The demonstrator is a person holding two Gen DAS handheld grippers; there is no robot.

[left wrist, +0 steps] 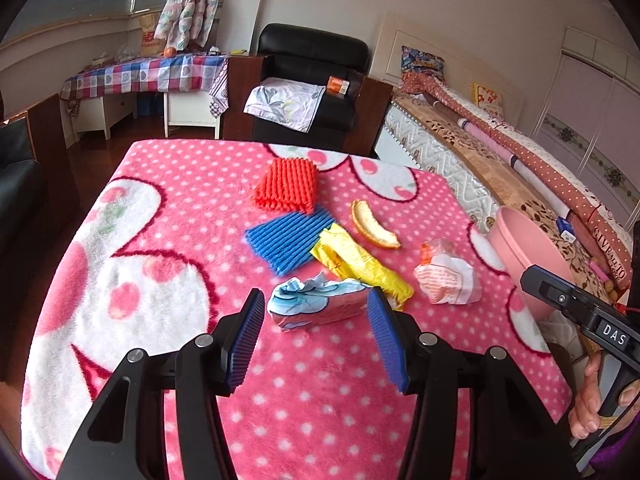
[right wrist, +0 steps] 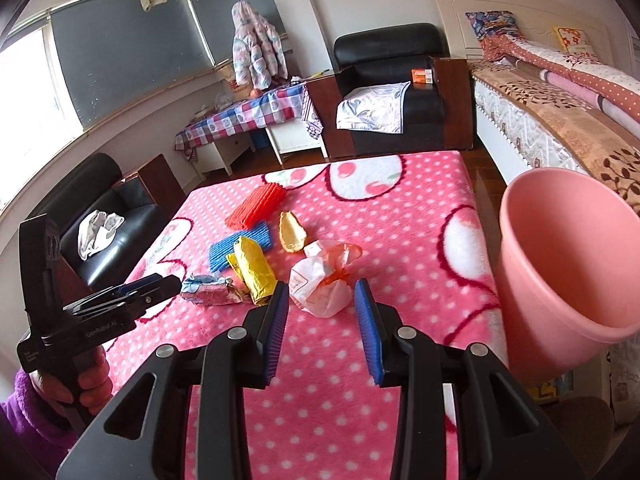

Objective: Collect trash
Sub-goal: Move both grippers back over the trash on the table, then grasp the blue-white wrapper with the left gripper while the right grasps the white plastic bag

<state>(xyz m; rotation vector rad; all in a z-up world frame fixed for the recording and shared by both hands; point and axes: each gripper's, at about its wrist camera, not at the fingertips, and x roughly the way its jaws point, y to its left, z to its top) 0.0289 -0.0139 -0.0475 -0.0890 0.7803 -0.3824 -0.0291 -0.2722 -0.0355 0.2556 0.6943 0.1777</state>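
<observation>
The white capitals "DAS" are being shown on a small label on the black plastic body of the right gripper (left wrist: 576, 312), seen at the right edge of the left wrist view. Pale lettering is being carried along the side of the black plastic left gripper (right wrist: 160, 286) in the right wrist view; it seems to read "GenRobot.AI", though the letters are small. Dark capitals beginning "GIVE" are being displayed on the red polka-dotted quilt (left wrist: 600, 232) lying on the bed; the rest is too distorted to be read. Red lettering, probably "new balance", is being shown on the brown paper bag (left wrist: 151, 36) by the window.
</observation>
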